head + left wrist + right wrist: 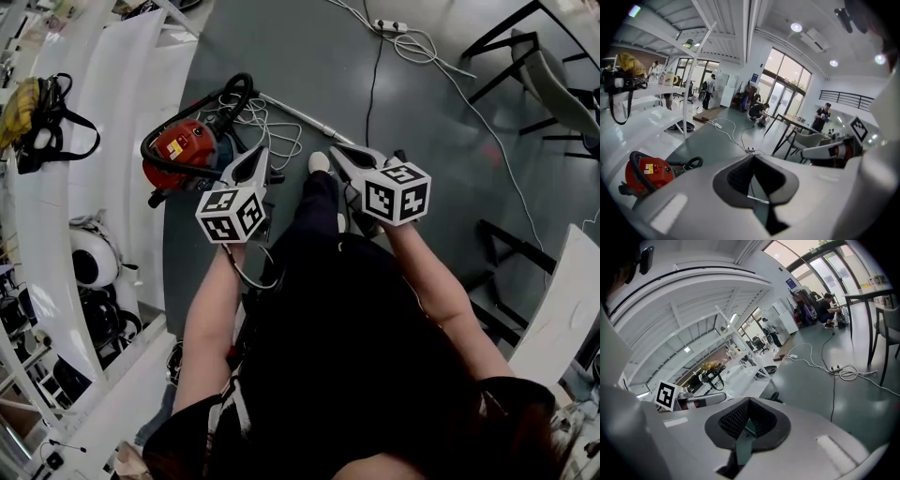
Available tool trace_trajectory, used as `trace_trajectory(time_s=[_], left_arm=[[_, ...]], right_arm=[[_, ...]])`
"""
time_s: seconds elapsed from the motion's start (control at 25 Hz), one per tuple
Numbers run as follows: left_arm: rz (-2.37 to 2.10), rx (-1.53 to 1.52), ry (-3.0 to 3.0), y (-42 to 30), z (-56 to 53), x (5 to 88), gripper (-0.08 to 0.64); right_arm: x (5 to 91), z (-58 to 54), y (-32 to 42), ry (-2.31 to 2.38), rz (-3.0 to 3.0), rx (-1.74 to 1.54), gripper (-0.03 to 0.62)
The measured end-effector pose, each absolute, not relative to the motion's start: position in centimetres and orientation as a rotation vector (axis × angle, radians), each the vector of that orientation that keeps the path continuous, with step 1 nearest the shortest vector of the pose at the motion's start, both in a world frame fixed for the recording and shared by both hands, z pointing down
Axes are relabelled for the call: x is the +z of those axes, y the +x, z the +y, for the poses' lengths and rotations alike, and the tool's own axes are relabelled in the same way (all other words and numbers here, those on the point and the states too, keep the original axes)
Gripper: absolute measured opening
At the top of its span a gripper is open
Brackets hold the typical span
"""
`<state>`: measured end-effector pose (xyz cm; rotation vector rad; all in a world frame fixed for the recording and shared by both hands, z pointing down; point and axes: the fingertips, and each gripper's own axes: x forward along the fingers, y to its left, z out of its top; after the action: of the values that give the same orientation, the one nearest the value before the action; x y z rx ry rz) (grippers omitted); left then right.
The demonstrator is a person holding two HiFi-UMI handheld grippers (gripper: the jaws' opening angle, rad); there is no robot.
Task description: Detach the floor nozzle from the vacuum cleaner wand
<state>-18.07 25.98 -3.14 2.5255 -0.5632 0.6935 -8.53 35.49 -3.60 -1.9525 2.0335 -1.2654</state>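
Note:
A red canister vacuum (184, 150) with a black hose (202, 120) lies on the dark floor, ahead and left of me. Its silver wand (302, 115) runs rightwards across the floor toward my right gripper, which hides its far end. I cannot make out the floor nozzle. My left gripper (261, 153) hovers beside the canister, jaws shut and empty. My right gripper (336, 150) hangs over the wand's near end, also shut on nothing. In the left gripper view the red vacuum (646, 172) shows low left past the closed jaws (752, 157). The right gripper view shows shut jaws (749, 401).
White shelving (112, 112) with bags lines the left side. A cable and power strip (389, 26) trail over the floor ahead. Black table legs and a chair (539, 66) stand at the right. Several people (757, 111) are far across the hall.

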Motion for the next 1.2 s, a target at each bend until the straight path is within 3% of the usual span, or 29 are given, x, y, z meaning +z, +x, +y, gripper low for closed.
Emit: trace_trajectory(time_s=[0.64,1.2], left_arm=[[-0.747,0.627,2.347,-12.6,7.9,1.7,0.009],[-0.792,0.628,2.327,-12.0,2.8,2.9,0.009]], right_arm=[[-0.4,15.7,-1.9,-1.801,2.319,-1.358,-0.003],[1.5,7.7,-2.1,-1.738,2.527,-1.408,-0.003]])
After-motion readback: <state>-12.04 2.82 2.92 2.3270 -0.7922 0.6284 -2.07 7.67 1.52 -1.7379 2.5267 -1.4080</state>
